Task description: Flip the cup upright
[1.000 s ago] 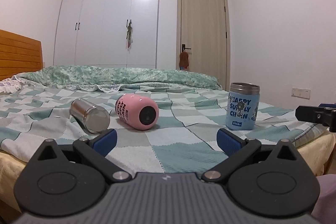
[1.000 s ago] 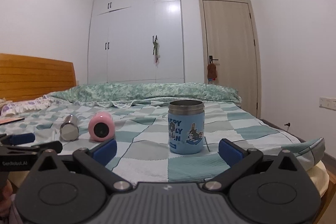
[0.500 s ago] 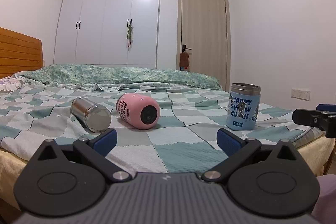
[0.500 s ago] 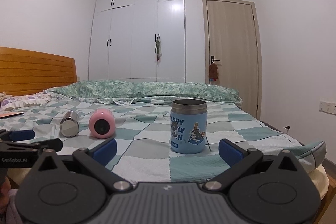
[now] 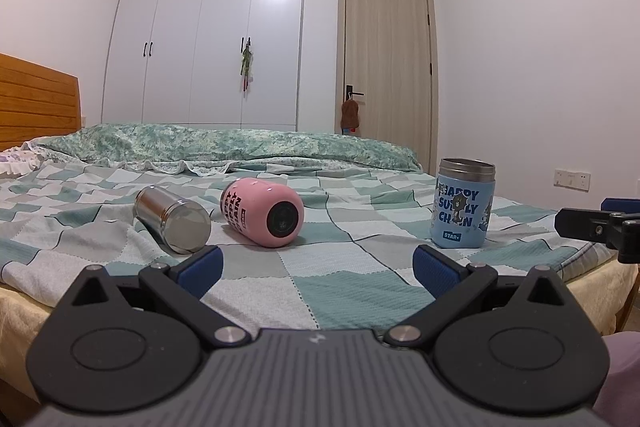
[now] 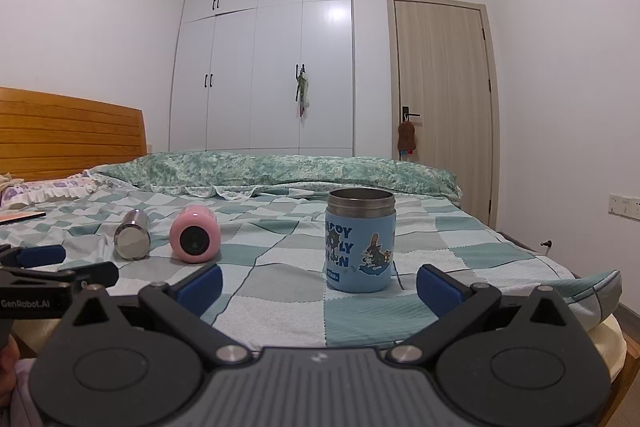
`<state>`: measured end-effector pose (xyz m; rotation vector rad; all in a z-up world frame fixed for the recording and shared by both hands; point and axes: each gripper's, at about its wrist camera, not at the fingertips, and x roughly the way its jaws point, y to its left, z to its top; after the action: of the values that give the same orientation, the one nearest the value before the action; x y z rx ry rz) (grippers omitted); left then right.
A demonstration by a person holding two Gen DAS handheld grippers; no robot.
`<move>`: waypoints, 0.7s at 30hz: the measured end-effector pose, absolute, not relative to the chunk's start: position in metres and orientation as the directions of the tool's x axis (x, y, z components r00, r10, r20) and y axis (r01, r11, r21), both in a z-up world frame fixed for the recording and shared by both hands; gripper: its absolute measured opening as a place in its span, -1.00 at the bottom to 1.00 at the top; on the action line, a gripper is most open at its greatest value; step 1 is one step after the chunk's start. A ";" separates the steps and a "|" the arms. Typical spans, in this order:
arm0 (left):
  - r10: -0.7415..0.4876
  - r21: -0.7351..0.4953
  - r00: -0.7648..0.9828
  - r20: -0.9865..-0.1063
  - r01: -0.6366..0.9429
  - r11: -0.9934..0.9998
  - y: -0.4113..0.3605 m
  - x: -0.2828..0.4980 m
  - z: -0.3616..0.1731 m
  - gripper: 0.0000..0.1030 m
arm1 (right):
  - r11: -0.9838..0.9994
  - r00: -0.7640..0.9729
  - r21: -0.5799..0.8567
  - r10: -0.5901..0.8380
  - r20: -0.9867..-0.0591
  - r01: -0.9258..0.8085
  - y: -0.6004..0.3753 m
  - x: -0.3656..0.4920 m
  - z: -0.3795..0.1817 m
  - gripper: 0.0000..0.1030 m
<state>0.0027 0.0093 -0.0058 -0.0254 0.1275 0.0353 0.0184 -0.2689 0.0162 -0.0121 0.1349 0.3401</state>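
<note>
Both wrist cameras sit low at the near edge of the bed [image 5: 348, 283], facing far toward the wardrobe [image 5: 208, 39] and door [image 6: 440, 83]. The left view stands further left, nearest the steel cup [image 5: 172, 219] and pink cup [image 5: 262, 213]. The right view stands further right, nearest the blue cup [image 6: 360, 241]. Both views share all three cups, and each catches the other gripper at its side edge: right gripper [image 5: 600, 227], left gripper [image 6: 44, 267].

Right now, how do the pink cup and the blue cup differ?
The pink cup lies on its side, base toward the cameras; the blue cup stands upright, mouth up. The blue cup shows a bare steel rim; the pink cup doesn't. Both bear printed lettering and rest on the checked blanket.
</note>
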 end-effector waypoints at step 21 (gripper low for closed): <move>0.029 -0.022 0.991 -0.127 -0.032 0.999 0.009 0.002 -0.006 1.00 | 0.943 0.934 0.011 0.332 -0.135 -0.333 -0.269 0.018 0.016 1.00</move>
<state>0.0018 0.0094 -0.0060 -0.0243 0.1268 0.0309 0.0180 -0.2686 0.0160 -0.0119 0.1355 0.3400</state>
